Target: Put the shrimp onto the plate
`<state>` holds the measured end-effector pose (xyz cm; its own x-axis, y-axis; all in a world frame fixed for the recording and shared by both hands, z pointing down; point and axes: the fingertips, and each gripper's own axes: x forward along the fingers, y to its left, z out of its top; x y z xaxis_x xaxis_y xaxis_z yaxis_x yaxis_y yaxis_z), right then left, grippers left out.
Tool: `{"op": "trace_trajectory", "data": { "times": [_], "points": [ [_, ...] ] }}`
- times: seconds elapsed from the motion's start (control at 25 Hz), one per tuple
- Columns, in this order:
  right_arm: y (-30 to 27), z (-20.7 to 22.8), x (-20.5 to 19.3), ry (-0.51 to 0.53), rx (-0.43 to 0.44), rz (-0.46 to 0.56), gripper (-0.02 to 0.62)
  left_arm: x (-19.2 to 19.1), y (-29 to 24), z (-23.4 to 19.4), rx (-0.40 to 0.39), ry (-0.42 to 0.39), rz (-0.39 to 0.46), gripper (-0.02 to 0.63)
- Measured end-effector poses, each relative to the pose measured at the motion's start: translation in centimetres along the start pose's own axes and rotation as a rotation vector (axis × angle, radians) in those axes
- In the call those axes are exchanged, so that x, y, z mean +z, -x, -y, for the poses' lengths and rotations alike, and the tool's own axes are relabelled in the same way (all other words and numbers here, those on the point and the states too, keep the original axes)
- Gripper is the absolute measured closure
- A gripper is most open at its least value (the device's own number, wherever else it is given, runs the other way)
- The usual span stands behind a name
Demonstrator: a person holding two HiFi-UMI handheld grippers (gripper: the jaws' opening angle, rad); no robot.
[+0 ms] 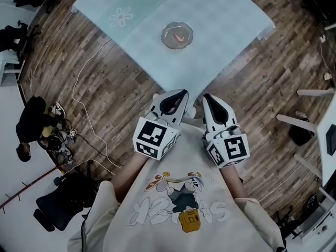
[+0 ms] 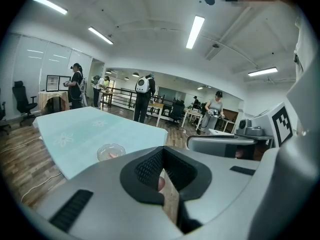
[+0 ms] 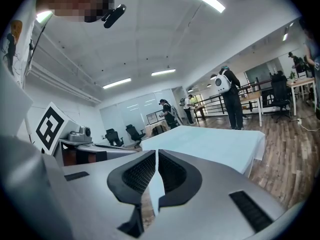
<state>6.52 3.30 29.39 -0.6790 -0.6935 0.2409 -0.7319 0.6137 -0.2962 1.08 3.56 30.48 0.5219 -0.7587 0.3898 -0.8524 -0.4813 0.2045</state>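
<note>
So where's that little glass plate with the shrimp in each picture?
Head view: glass plate, upper centre, on the pale blue table.
Left gripper view: glass plate left of centre, near the table's edge.
Right gripper view: not in it.
Shared landmark: the pale blue table, seen in all three.

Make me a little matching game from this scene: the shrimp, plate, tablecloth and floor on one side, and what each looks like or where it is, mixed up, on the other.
Things:
1. shrimp
2. plate
3. tablecloth
4. floor

Descriptions:
A. pale blue-green with flower prints
B. brown wooden planks
C. pink, lying on the plate
D. clear glass, standing on the tablecloth

Pairs: 1-C, 2-D, 3-A, 4-B
</note>
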Motion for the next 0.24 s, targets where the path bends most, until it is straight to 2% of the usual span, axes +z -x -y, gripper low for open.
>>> {"op": "trace_trajectory", "data": {
  "times": [0.24],
  "points": [
    [-0.05,0.43,0.49,0.009,0.007,0.008,0.558,0.3,-0.7,-0.22,-0.003,0.01,0.002,0.598]
  ]
}}
